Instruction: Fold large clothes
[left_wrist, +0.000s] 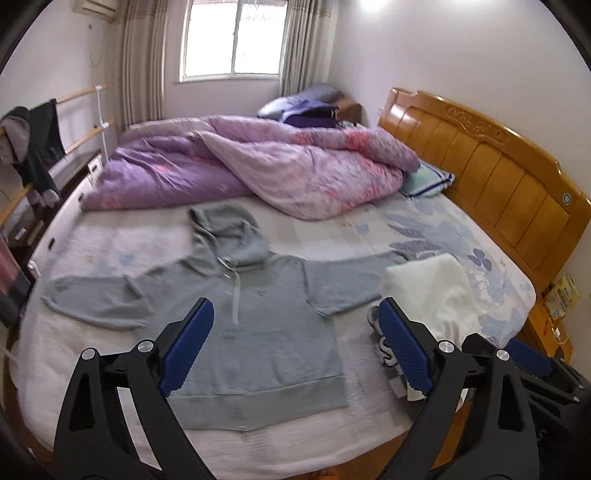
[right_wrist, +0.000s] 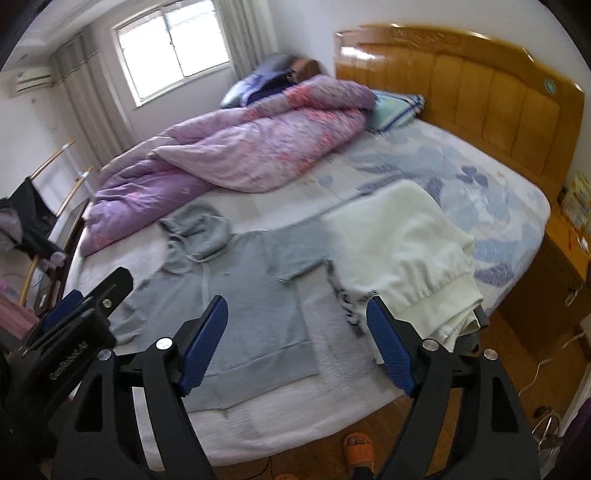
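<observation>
Here, grey hoodie flat on bed, wooden headboard

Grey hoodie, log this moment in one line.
hoodie: flat on bed, unfolded | left gripper: open, empty | right gripper: open, empty

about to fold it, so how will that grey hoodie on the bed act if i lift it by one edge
The grey hoodie lies flat and limp on the bed, so it will probably drape and sag. Its spread sleeves and hood will likely trail behind. The thick-looking knit suggests some weight, and little slipperiness.
</observation>
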